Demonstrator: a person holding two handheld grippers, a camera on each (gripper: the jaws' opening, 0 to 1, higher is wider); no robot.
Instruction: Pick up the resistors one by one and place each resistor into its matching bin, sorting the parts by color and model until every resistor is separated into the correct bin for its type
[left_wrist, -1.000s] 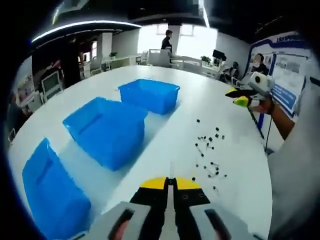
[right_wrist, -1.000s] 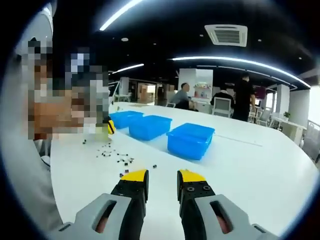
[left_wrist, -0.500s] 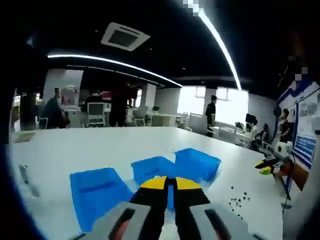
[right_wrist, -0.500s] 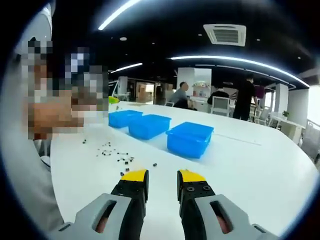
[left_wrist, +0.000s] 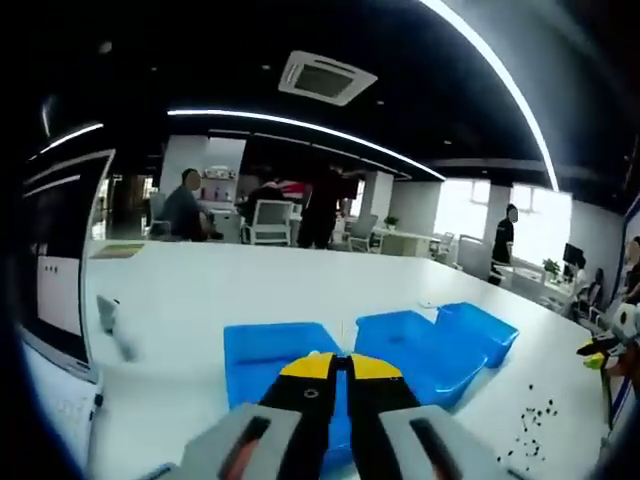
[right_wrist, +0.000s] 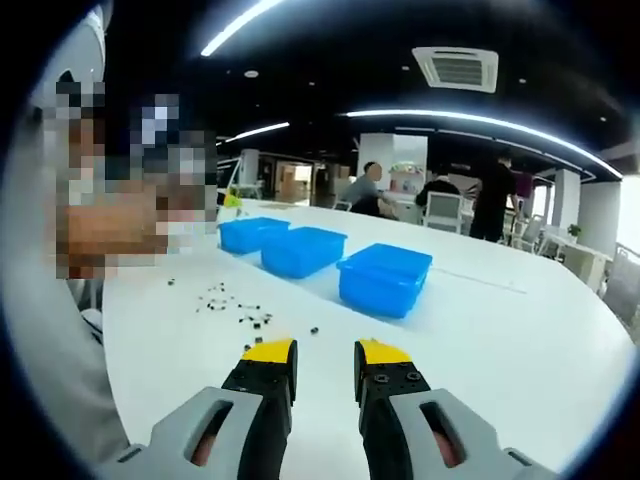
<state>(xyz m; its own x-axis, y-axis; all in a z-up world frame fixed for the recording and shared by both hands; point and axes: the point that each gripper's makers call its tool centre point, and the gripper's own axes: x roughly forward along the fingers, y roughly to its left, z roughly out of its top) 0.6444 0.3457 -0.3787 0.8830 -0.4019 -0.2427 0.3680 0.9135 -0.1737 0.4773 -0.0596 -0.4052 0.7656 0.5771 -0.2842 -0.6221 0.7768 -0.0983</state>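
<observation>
Left hand-held gripper (left_wrist: 340, 362) closed; right hand-held gripper (right_wrist: 325, 350) parted.

bins (right_wrist: 385, 277): bright blue, all three, plain
resistors (right_wrist: 240, 306): small black specks beyond the left jaw tip
table (right_wrist: 520, 340): plain white
left gripper (left_wrist: 341, 364): yellow tips, black jaws, grey body
right gripper (right_wrist: 324, 353): yellow tips, black jaws, grey body with reddish slots
ceiling (right_wrist: 330, 40): black, with white light strips

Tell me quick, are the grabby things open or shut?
Left hand-held gripper: shut, nothing visible between its jaws.
Right hand-held gripper: open, empty.
</observation>
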